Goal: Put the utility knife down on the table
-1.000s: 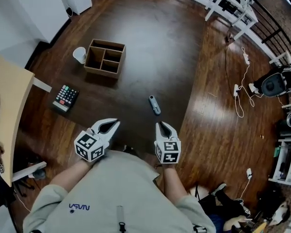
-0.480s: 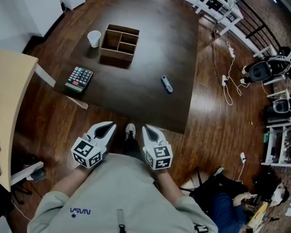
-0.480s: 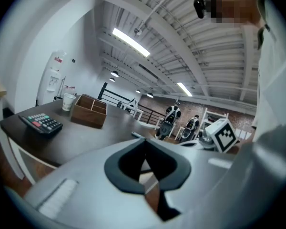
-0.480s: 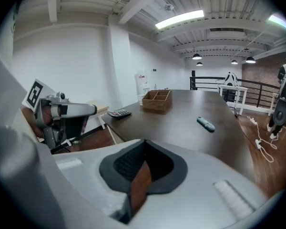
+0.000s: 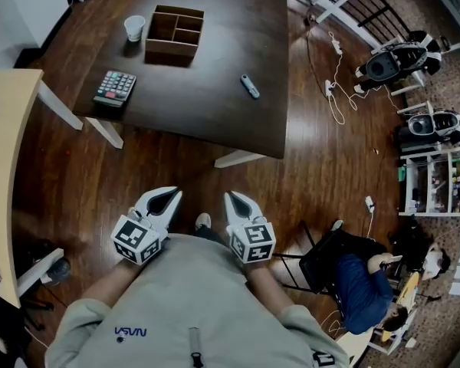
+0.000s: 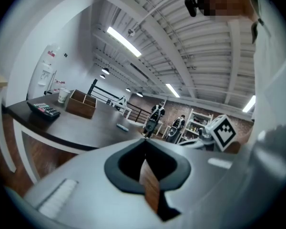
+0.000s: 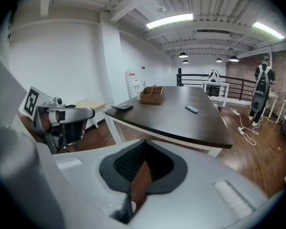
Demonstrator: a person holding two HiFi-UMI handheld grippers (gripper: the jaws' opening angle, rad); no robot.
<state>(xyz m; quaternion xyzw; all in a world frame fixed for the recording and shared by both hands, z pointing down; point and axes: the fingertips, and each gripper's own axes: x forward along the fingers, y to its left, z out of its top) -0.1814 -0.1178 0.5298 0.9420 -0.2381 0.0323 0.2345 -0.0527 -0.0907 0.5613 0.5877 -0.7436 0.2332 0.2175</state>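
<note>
The utility knife [image 5: 249, 86] is a small grey-blue bar lying flat on the dark wooden table [image 5: 207, 98], towards its right side. It also shows far off in the left gripper view [image 6: 122, 126] and the right gripper view [image 7: 191, 109]. Both grippers hang close to the person's torso, well back from the table's near edge. My left gripper [image 5: 173, 192] is shut with nothing in it, its tips meeting [image 6: 144, 140]. My right gripper [image 5: 231, 195] is also shut and empty [image 7: 144, 140].
On the table stand a wooden compartment box [image 5: 174, 27], a white cup [image 5: 135, 27] and a calculator [image 5: 115, 88]. A light wooden table [image 5: 4, 167] is at the left. A seated person [image 5: 360, 282], floor cables [image 5: 333, 90] and shelves are at the right.
The person has backed away from the table, so both grippers are now over the floor, far from the knife. The right jaws have closed. The knife has not moved.
</note>
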